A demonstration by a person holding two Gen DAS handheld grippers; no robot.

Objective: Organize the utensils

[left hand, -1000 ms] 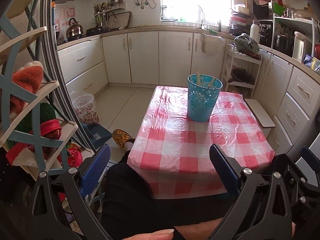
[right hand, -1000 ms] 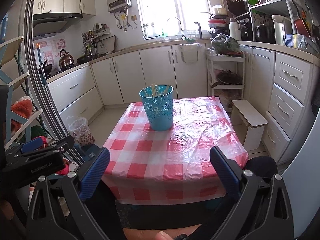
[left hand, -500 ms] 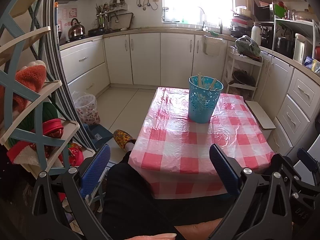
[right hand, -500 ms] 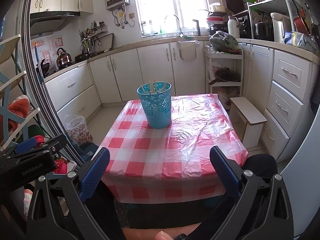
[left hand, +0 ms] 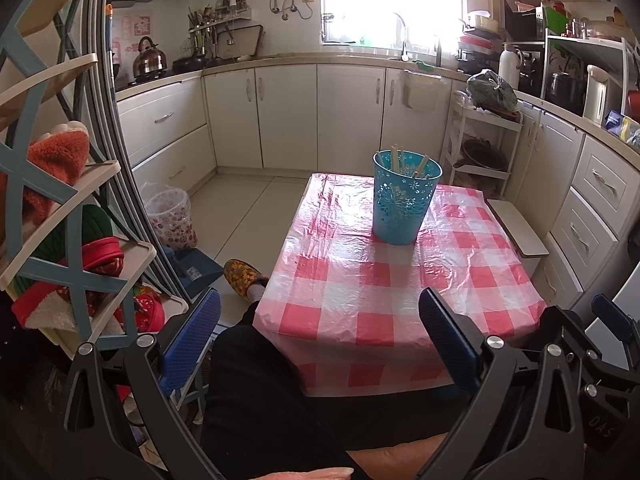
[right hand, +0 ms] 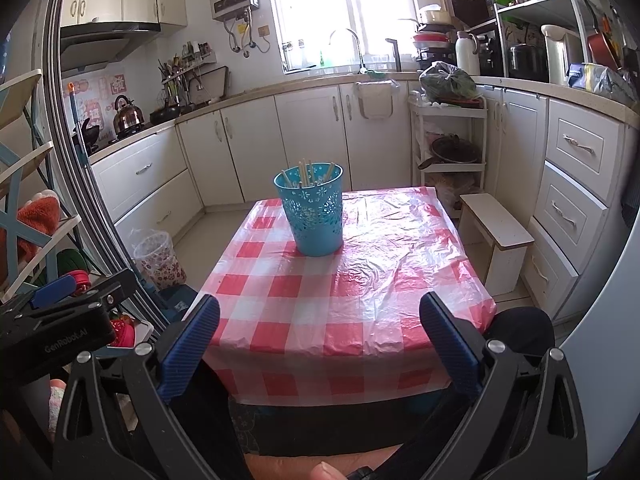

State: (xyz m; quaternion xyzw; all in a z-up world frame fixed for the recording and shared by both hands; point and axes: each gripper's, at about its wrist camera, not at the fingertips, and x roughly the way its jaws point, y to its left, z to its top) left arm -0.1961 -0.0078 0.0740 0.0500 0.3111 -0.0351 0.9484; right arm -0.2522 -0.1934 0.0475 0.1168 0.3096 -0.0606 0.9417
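The left gripper [left hand: 320, 344] and right gripper [right hand: 320, 340] hung with fingers spread, empty; chopsticks [right hand: 306, 172] stood in the blue basket [right hand: 312, 216] on the table [right hand: 360, 288].

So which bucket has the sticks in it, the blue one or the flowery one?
The blue perforated plastic bucket on the red-checked table: wooden chopsticks poke out its top. The flowery clear-lined bin stands on the floor, no sticks showing.

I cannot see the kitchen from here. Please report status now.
Left gripper and right gripper open, empty, short of the table. Chopsticks upright in blue basket. Nothing in the way.
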